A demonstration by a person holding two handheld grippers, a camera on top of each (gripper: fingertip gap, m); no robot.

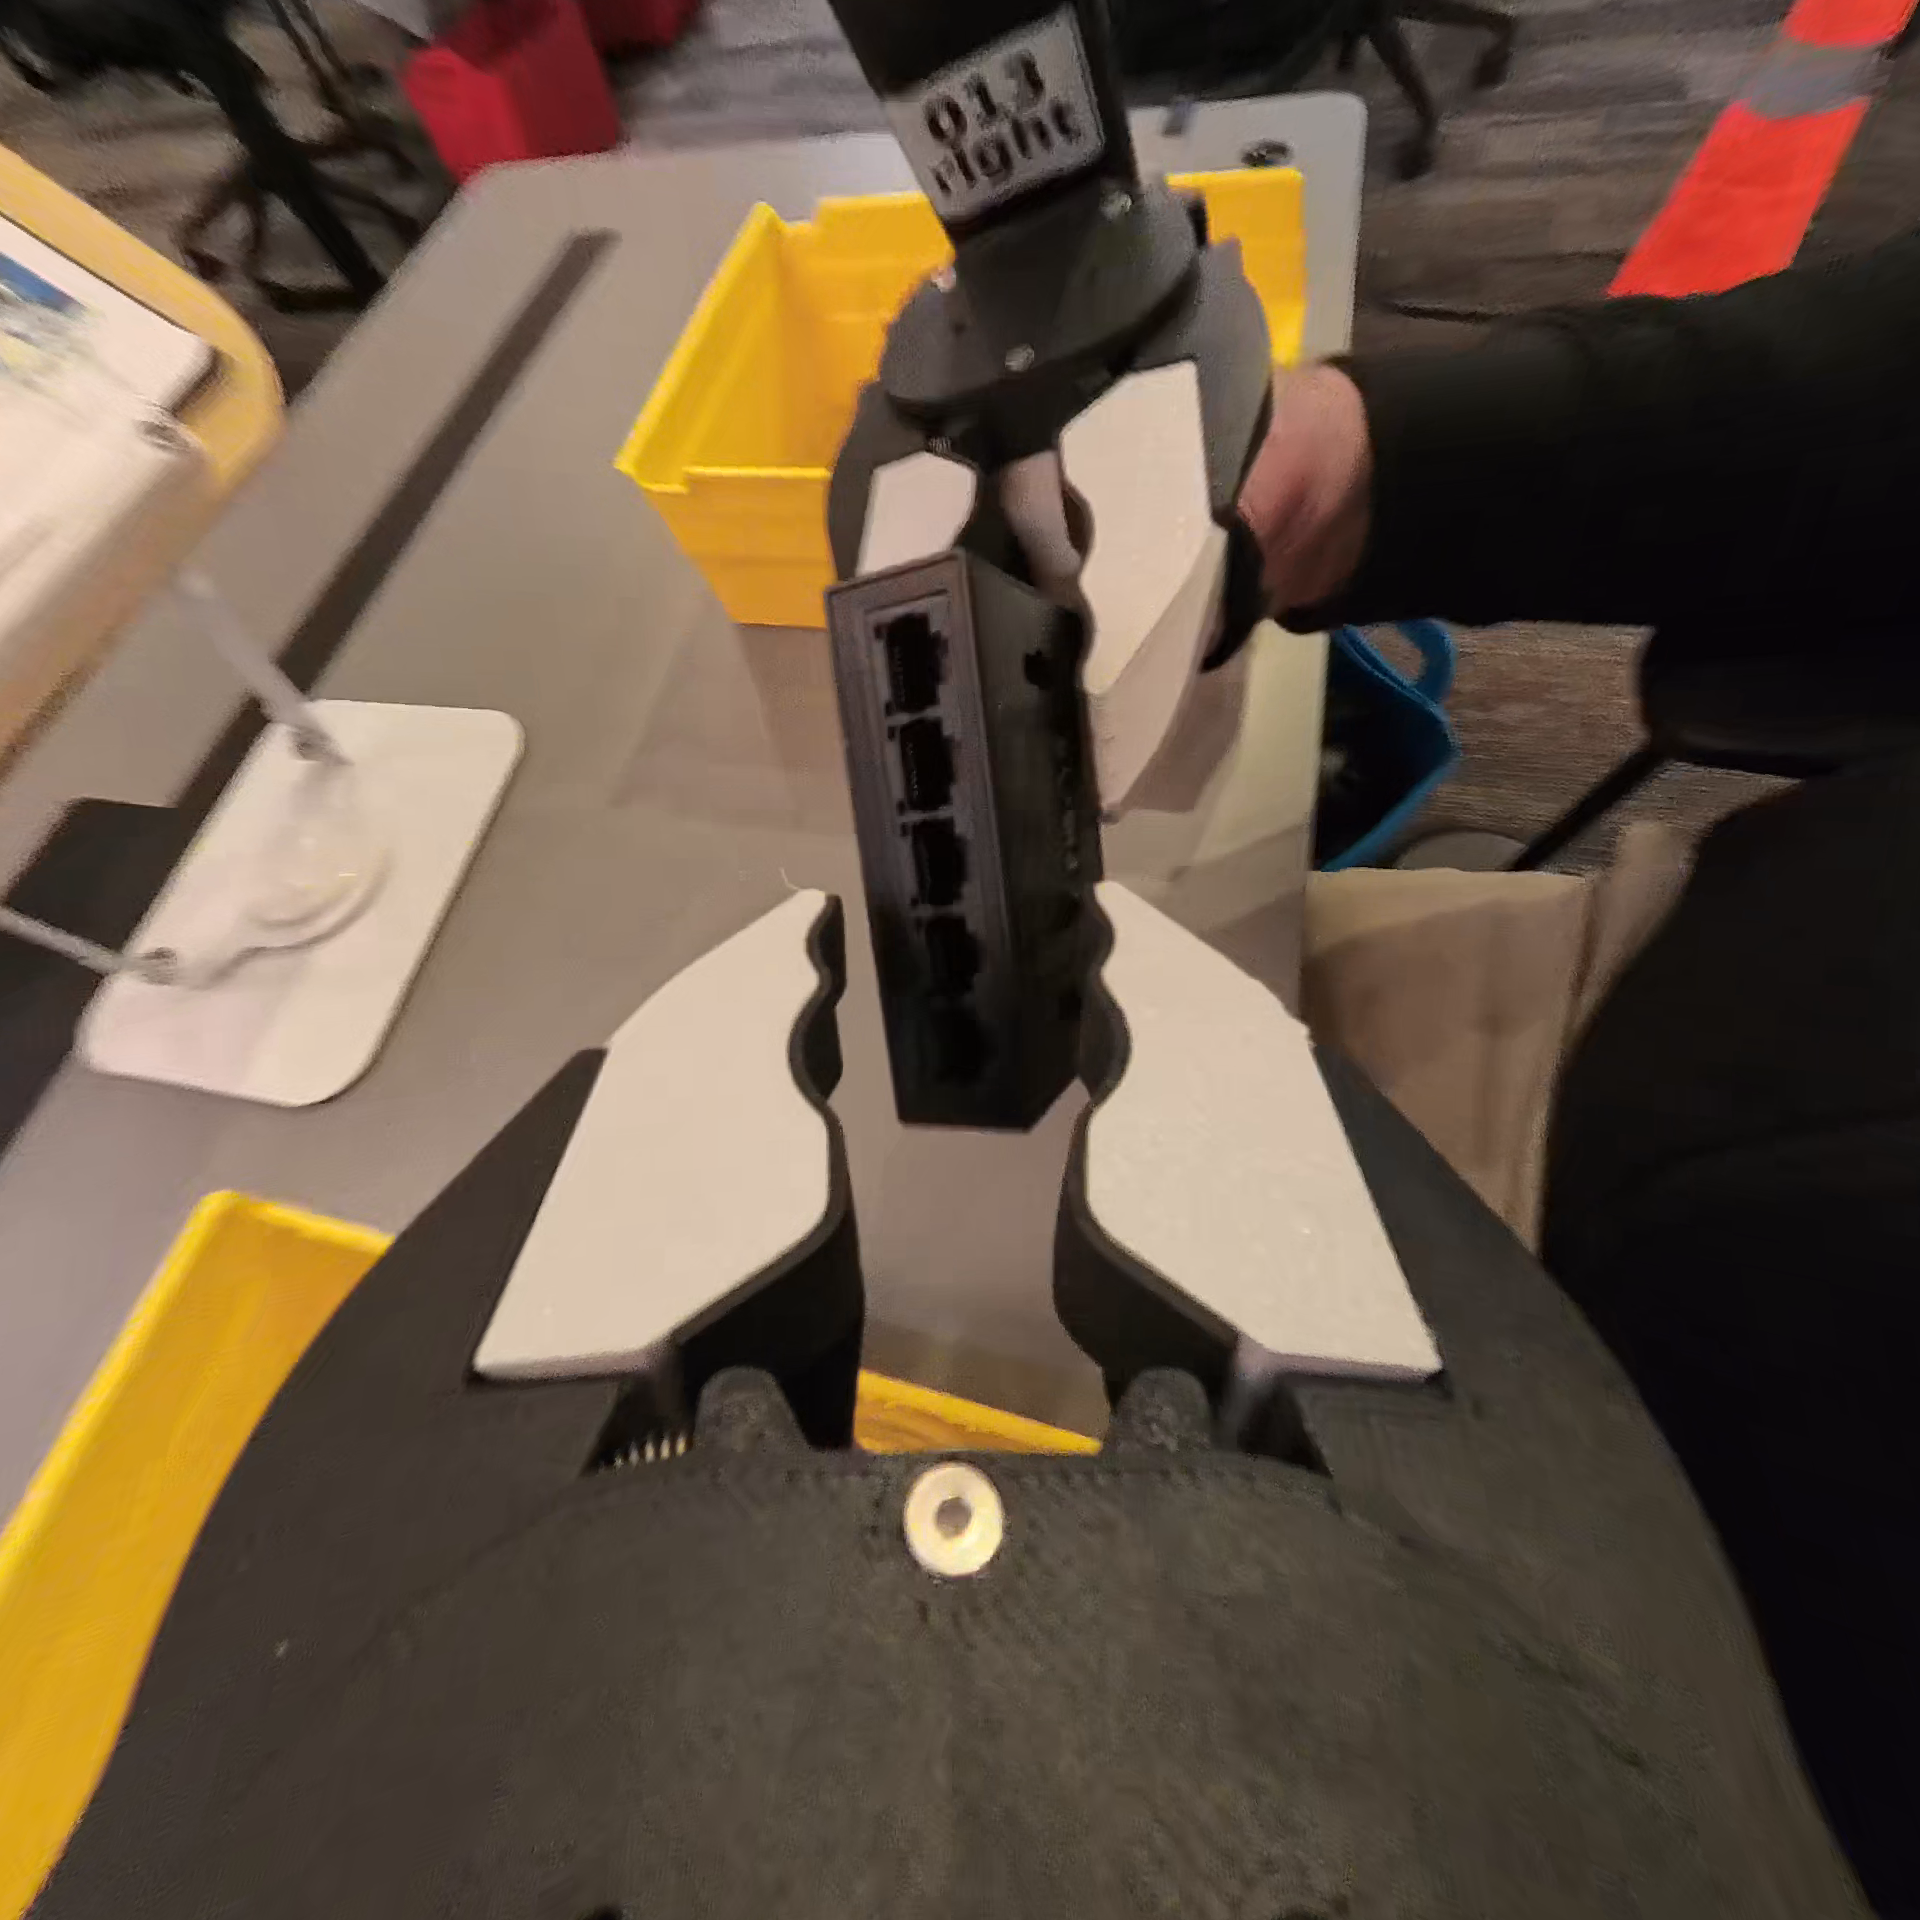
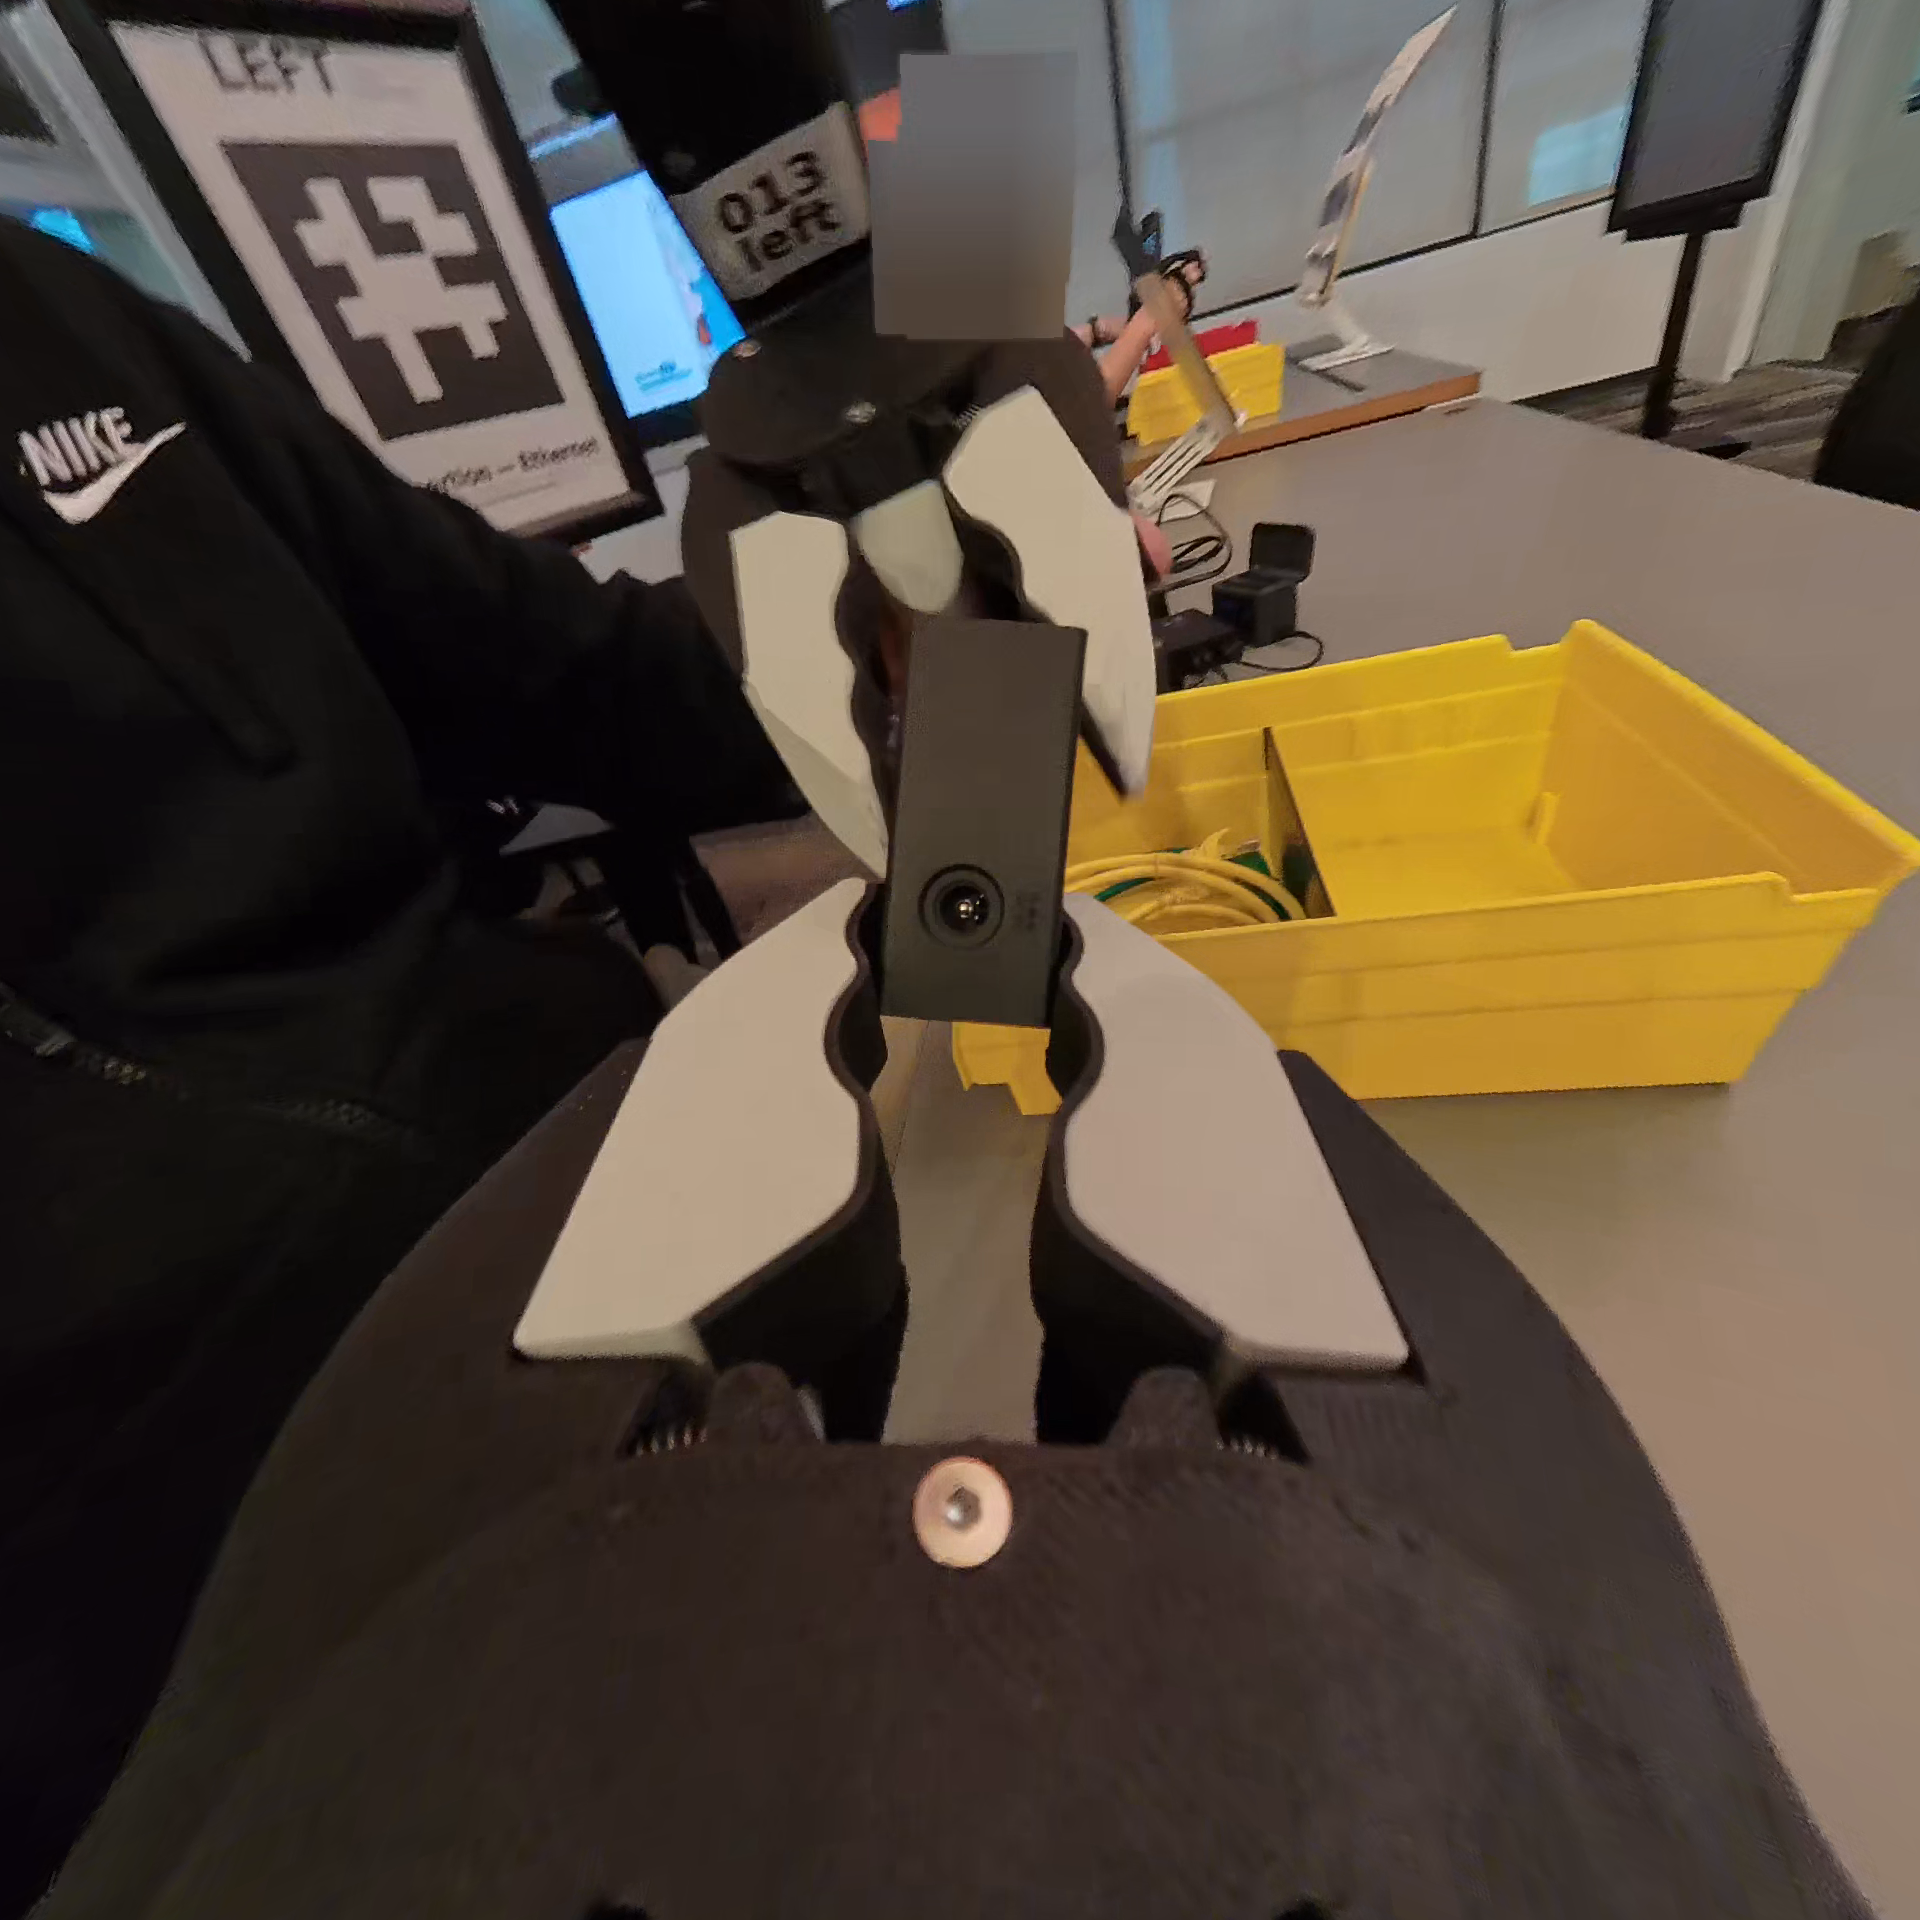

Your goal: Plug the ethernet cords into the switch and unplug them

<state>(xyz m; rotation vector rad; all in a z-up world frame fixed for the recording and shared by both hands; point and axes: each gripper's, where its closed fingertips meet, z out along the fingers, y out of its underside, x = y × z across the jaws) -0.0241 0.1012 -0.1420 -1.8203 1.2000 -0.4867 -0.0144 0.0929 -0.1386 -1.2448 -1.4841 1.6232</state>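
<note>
The black switch (image 1: 966, 790) hangs upright in the air over the grey table (image 1: 623, 727), its row of empty ports facing the left wrist view. My right gripper (image 2: 966, 899) is shut on one end of it, the end with a round socket (image 2: 961, 904). My left gripper (image 1: 966, 904) straddles the other end; its right finger touches and a thin gap shows at the left finger. The right gripper's fingers (image 1: 1143, 582) show at the far end. Yellow and green ethernet cords (image 2: 1195, 883) lie coiled in a yellow bin (image 2: 1558, 987). No cord is plugged in.
A second yellow bin (image 1: 727, 436) stands on the table beyond the switch. A white stand base (image 1: 312, 894) sits at left. A blue bag (image 1: 1392, 727) and a paper bag (image 1: 1455, 1018) are beside the table. A person in black (image 2: 260, 727) stands close by. My two grippers' fingertips are within a few centimetres of each other.
</note>
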